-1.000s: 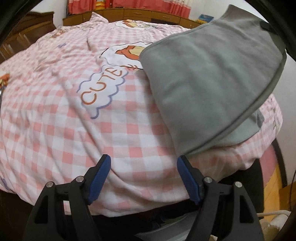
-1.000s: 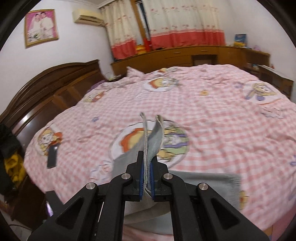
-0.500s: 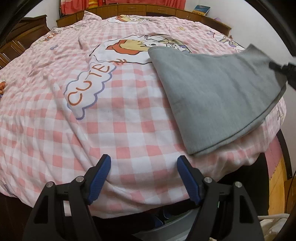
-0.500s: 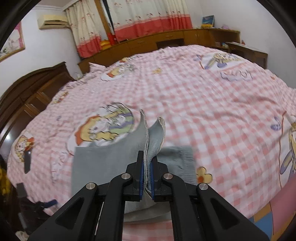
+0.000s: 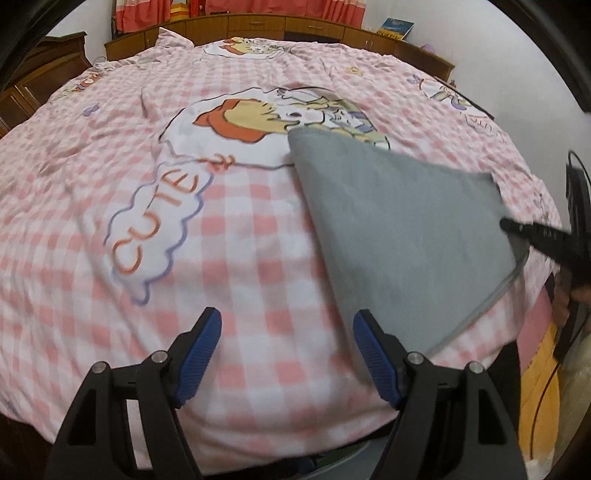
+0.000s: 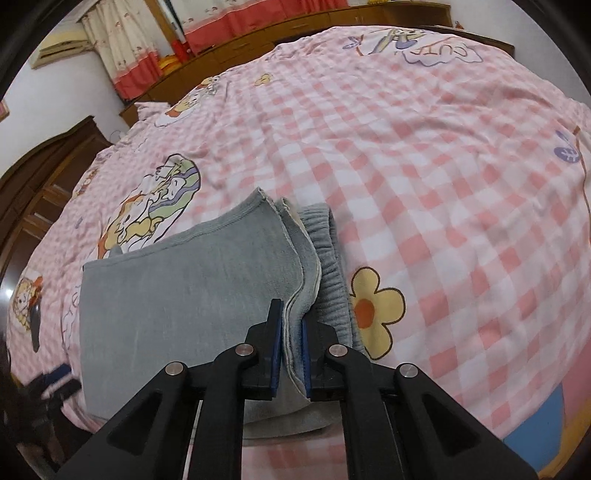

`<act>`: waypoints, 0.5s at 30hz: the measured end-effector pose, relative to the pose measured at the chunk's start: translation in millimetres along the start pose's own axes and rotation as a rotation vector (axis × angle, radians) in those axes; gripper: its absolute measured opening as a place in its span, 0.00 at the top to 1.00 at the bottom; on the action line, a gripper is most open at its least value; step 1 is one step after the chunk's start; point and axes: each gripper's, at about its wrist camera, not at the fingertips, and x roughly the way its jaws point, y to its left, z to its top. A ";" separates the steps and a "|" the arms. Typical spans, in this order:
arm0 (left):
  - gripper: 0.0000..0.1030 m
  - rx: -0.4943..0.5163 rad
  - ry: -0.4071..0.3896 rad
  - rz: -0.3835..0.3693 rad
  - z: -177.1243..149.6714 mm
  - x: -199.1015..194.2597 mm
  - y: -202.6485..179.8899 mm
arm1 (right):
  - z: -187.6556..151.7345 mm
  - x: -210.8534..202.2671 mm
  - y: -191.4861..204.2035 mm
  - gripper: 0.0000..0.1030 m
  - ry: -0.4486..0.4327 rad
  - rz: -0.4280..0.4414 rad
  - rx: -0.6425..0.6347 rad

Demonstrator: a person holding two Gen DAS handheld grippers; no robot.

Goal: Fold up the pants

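Note:
The grey pants [image 5: 399, 225] lie folded on the pink checked bed cover, at the right in the left wrist view. My left gripper [image 5: 287, 354] is open and empty, low over the bed's near edge, just left of the pants' near corner. My right gripper [image 6: 293, 354] is shut on the hem edges of the grey pants [image 6: 177, 295], holding them down over the ribbed waistband [image 6: 332, 266]. The right gripper also shows as a dark shape at the right edge of the left wrist view [image 5: 543, 240].
The bed cover [image 5: 184, 229] spreads wide to the left and far side. A dark wooden headboard [image 6: 33, 173] stands at the left, and a low wooden cabinet [image 5: 295, 26] with curtains lines the far wall. The bed's edge drops off just below both grippers.
My right gripper has carried the lifted pants end down and across, so the pants now lie flat and folded on the bed. My left gripper has stayed open and shifted slightly.

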 end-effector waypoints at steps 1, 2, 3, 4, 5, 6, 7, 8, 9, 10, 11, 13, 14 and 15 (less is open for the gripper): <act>0.25 -0.003 -0.004 -0.011 6.8 1.8 -0.3 | 1.1 -2.2 1.6 0.88 0.010 0.000 -0.004; 0.25 -0.005 -0.008 -0.017 10.7 2.5 -0.5 | 2.9 -5.8 3.1 0.85 0.017 -0.001 -0.001; 0.25 -0.010 -0.017 -0.032 17.9 4.0 -0.5 | 5.0 -11.0 4.1 0.74 0.013 -0.007 0.002; 0.25 -0.013 -0.023 -0.043 23.2 5.1 -0.4 | 6.6 -15.1 4.7 0.66 -0.002 -0.017 0.001; 0.25 -0.019 -0.029 -0.057 31.7 8.4 -0.3 | 9.9 -20.7 6.2 0.50 -0.041 -0.033 -0.007; 0.25 -0.022 -0.033 -0.062 36.6 10.9 -0.7 | 12.3 -24.7 7.2 0.40 -0.081 -0.046 -0.018; 0.25 -0.026 -0.036 -0.067 41.6 13.8 -0.8 | 14.3 -26.0 8.1 0.37 -0.107 -0.057 -0.028; 0.25 -0.030 -0.035 -0.073 48.9 19.4 -1.0 | 18.4 -23.5 9.1 0.35 -0.128 -0.075 -0.047; 0.25 -0.032 -0.034 -0.076 53.2 23.2 -1.1 | 20.9 -19.5 9.1 0.35 -0.124 -0.082 -0.055; 0.25 -0.033 -0.033 -0.081 57.3 27.2 -1.2 | 24.7 -8.9 8.1 0.35 -0.100 -0.081 -0.063; 0.25 -0.034 -0.034 -0.088 63.1 33.4 -0.9 | 27.1 -0.8 7.1 0.35 -0.078 -0.070 -0.061; 0.25 -0.041 -0.032 -0.089 71.2 42.9 0.9 | 29.8 19.3 3.4 0.35 -0.014 -0.030 -0.047; 0.25 -0.043 -0.030 -0.089 73.4 46.2 1.5 | 30.4 30.9 2.0 0.35 0.016 -0.014 -0.037; 0.25 -0.048 -0.027 -0.090 77.7 51.8 3.0 | 30.4 36.6 1.3 0.35 0.021 -0.010 -0.034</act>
